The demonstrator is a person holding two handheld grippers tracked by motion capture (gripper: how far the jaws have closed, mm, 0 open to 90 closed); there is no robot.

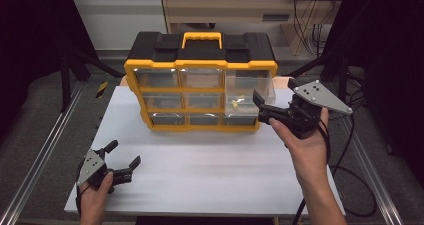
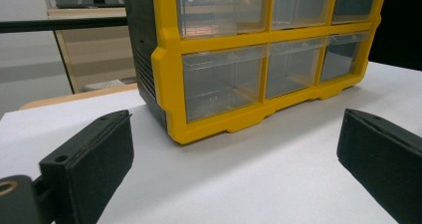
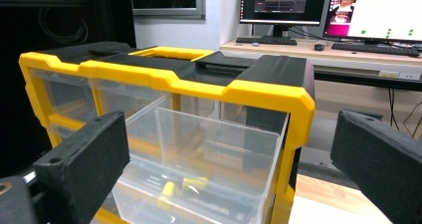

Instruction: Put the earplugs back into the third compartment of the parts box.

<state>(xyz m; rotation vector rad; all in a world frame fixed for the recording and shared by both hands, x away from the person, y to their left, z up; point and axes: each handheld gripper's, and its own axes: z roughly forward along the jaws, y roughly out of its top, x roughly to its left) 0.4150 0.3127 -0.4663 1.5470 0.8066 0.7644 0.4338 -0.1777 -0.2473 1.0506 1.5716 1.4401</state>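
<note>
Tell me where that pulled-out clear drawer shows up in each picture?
High view: the drawer juts from the yellow cabinet's right column, just ahead of the right claw.
Left gripper view: the cabinet's drawers that I can see sit closed; I cannot pick out the open one.
Right gripper view: the drawer sits centre and low, between the claw's black jaws, small yellow bits inside.
Shared landmark: the cabinet's yellow frame.

Yellow drawer box [image 1: 200, 87] blocks your way at back of white table [image 1: 200, 180]. Its top right clear drawer [image 1: 248, 92] sticks out toward you. In front of box, wide bare table, room to pass.
</note>
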